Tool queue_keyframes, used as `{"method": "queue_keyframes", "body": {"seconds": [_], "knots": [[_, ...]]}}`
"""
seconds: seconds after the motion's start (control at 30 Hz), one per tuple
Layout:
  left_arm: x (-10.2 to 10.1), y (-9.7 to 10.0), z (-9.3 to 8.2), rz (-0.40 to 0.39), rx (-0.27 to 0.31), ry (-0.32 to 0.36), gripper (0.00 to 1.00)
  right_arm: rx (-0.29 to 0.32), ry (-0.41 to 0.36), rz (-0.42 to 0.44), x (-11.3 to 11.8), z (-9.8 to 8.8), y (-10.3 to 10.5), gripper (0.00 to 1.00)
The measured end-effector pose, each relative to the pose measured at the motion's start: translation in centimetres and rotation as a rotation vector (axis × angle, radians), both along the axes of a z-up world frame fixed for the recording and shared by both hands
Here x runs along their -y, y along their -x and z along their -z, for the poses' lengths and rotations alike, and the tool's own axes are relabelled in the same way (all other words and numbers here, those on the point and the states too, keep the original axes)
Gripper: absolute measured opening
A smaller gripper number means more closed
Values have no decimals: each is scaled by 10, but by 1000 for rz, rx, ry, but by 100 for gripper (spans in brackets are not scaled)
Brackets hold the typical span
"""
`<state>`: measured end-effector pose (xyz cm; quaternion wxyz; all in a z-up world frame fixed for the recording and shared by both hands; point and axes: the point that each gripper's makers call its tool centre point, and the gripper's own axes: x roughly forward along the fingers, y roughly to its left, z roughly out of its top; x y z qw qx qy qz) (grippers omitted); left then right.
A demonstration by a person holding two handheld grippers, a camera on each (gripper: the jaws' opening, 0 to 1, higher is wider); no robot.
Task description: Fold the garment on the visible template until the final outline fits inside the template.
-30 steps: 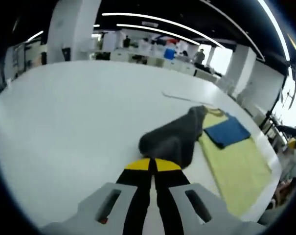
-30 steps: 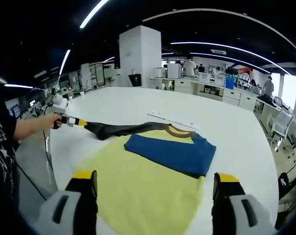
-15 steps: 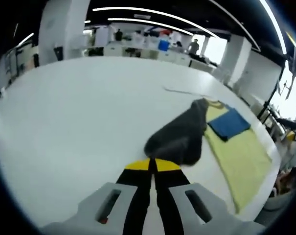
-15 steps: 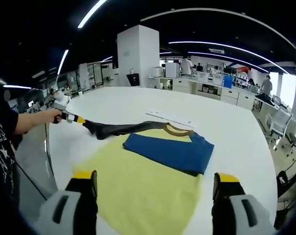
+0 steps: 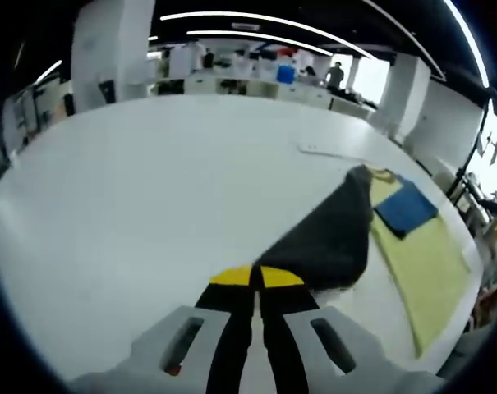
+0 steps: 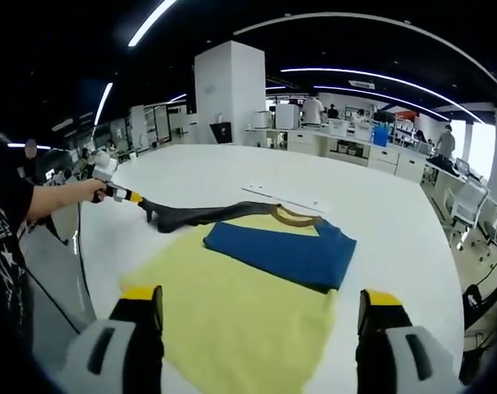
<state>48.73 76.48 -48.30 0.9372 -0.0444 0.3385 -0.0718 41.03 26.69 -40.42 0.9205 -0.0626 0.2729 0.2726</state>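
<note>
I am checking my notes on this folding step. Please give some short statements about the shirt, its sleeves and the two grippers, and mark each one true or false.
1. The left gripper is shut on the dark sleeve. True.
2. The right gripper holds the yellow shirt. False: its fingers stand wide apart and hold nothing.
3. The blue sleeve lies folded over the shirt's body. True.
4. The dark sleeve is folded flat onto the shirt. False: it is stretched out to the side, away from the body.
5. The shirt lies on a white table. True.

Yellow-blue garment (image 6: 248,287), dark sleeve (image 6: 186,216) outstretched
</note>
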Motion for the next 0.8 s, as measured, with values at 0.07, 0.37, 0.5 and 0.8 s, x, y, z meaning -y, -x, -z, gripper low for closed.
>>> {"method": "queue_keyframes", "body": {"seconds": [0.07,0.37,0.5,0.8], "knots": [[-6,-2,1,-16,0,-2,0,-4,2,-1,0,0,1,99],[-22,-11,8,-113,-9,-18,0,-19,5,1,1,6,3,99],[-27,-15,15,-126,-20,-39,0,-19,3,2,1,6,1,99],[-44,-28,29,-152,-42,-119,0,-30,6,11,6,10,-2,99]]}}
